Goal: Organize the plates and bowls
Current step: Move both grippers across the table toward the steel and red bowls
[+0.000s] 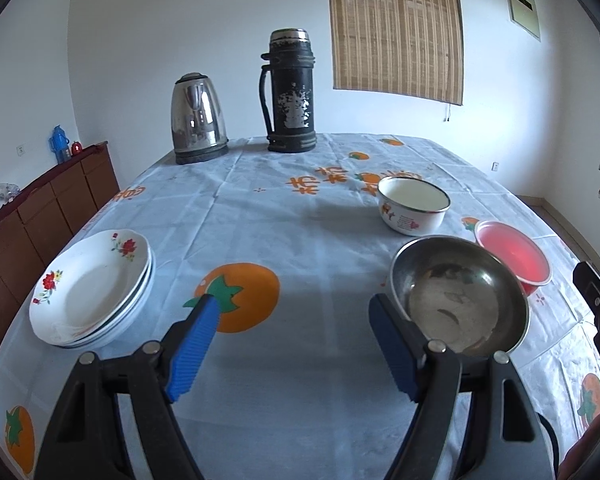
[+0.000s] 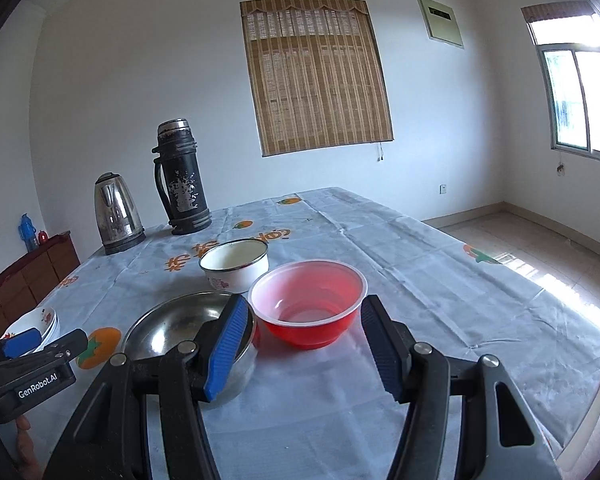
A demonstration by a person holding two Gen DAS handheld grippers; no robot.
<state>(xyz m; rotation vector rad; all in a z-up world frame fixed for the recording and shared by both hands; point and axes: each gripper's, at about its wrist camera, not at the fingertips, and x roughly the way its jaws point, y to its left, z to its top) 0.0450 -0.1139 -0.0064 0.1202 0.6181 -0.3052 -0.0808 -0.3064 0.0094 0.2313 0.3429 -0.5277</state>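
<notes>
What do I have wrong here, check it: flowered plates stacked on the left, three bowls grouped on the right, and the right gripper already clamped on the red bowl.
The clamp is wrong. In the right wrist view the right gripper stands open, just short of the red bowl, pads clear of it. The flowered plates and the three bowls are as you say.

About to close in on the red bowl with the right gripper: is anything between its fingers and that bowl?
Nothing visible. The right gripper is open and empty, with only bare tablecloth before the red bowl. The steel bowl sits close beside its left.
</notes>
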